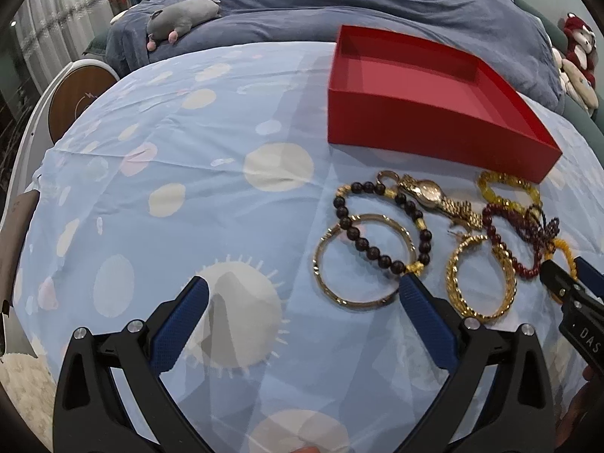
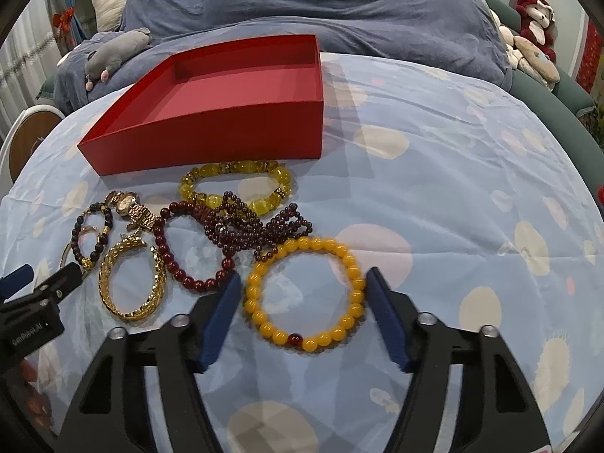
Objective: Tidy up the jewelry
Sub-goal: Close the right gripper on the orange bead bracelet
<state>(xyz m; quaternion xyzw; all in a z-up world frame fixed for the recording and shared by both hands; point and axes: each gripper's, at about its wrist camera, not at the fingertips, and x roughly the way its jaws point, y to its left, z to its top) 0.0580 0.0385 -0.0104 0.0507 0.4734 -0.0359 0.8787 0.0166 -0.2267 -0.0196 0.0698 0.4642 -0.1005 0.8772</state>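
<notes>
An orange bead bracelet (image 2: pixel 264 327) lies flat on the blue spotted cloth between the fingers of my right gripper (image 2: pixel 304 275). The jaws straddle it with a thin gap on each side, open. Beside it lie a dark red bead bracelet (image 2: pixel 170 260), a tangled garnet strand (image 2: pixel 245 230), a yellow glassy bracelet (image 2: pixel 211 170), a thick gold bangle (image 2: pixel 109 294) and a gold watch (image 2: pixel 124 204). My left gripper (image 1: pixel 304 283) stands open and empty, its right fingertip (image 1: pixel 409 285) near a thin gold bangle (image 1: pixel 355 302) and a black bead bracelet (image 1: pixel 355 232). The red box (image 1: pixel 434 124) behind is empty.
The cloth (image 1: pixel 170 173) covers a round table. Behind it lies a blue duvet (image 1: pixel 339 3) with a grey plush toy (image 1: pixel 181 15); more plush toys (image 2: pixel 532 22) sit at the back right. A wooden chair seat (image 1: pixel 75 102) shows at the left edge.
</notes>
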